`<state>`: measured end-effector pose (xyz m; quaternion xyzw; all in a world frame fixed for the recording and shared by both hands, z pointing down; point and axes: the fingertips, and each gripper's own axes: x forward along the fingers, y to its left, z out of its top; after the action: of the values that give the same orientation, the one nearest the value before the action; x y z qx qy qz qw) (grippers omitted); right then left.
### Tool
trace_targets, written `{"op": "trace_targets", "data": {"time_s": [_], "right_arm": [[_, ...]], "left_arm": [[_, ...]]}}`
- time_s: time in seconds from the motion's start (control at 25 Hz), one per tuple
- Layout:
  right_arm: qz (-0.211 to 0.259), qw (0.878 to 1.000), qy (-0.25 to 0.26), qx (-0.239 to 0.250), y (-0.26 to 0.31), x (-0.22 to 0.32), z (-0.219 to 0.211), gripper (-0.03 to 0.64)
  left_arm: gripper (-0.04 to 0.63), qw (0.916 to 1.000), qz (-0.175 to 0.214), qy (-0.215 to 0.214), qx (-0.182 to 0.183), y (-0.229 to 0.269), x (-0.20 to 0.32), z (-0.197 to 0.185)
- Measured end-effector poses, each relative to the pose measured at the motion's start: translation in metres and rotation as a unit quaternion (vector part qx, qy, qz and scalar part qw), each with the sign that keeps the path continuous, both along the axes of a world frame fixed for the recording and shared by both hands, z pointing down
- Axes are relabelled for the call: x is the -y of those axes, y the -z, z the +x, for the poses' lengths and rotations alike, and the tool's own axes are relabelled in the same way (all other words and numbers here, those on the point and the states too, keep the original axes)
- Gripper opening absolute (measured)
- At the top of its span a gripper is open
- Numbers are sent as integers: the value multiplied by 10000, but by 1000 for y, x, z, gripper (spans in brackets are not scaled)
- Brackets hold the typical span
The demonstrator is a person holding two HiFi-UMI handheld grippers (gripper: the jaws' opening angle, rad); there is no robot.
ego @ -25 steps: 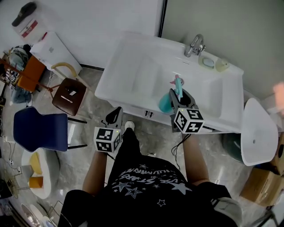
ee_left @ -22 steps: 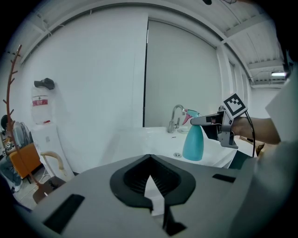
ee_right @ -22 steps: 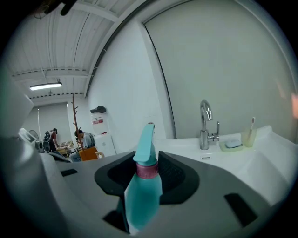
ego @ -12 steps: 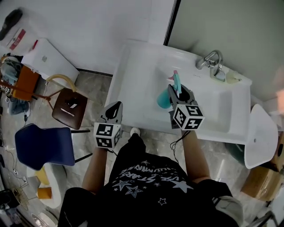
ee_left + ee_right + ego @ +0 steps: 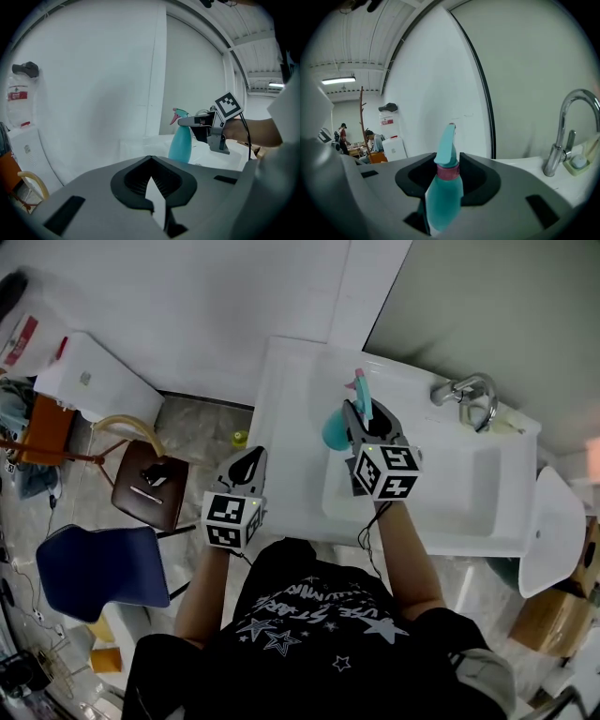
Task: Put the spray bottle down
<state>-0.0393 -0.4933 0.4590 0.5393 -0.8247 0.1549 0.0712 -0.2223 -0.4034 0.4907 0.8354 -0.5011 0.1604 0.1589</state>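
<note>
The teal spray bottle (image 5: 336, 427) with a pink collar and teal trigger head stands upright between the jaws of my right gripper (image 5: 362, 418), which is shut on its neck. The bottle (image 5: 444, 190) fills the middle of the right gripper view. It is over the left part of the white sink unit (image 5: 291, 399), by the basin's left rim; I cannot tell if its base touches. From the left gripper view the bottle (image 5: 180, 143) and right gripper (image 5: 199, 123) show ahead. My left gripper (image 5: 251, 461) is shut and empty, at the sink's front left corner.
A chrome faucet (image 5: 466, 390) stands at the basin's back right, with a soap dish (image 5: 577, 164) beside it. A brown stool (image 5: 150, 486), a blue chair (image 5: 89, 559) and a white box (image 5: 89, 381) are on the floor to the left. A white rounded lid (image 5: 548, 531) is at the right.
Both grippers have travelled toward the sink, which now lies right under them. The bottle stays in the right gripper and now hangs over the sink's left part.
</note>
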Motion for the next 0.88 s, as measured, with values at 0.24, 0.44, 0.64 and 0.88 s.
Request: {"op": "trace_targets", "data": {"time_s": [0.24, 0.44, 0.64, 0.88], "right_arm": [[32, 9999, -50, -113, -14, 39, -33, 156], [70, 9996, 15, -280, -30, 60, -56, 156], [101, 9987, 105, -493, -44, 73, -72, 156], [215, 9987, -33, -463, -51, 85, -75, 158]], "left_arm": [[15, 9999, -148, -2, -79, -12, 27, -21], [15, 9994, -292, 70, -143, -25, 39, -36], [15, 9992, -364, -25, -178, -33, 45, -42], [15, 9988, -393, -226, -169, -39, 50, -37]]}}
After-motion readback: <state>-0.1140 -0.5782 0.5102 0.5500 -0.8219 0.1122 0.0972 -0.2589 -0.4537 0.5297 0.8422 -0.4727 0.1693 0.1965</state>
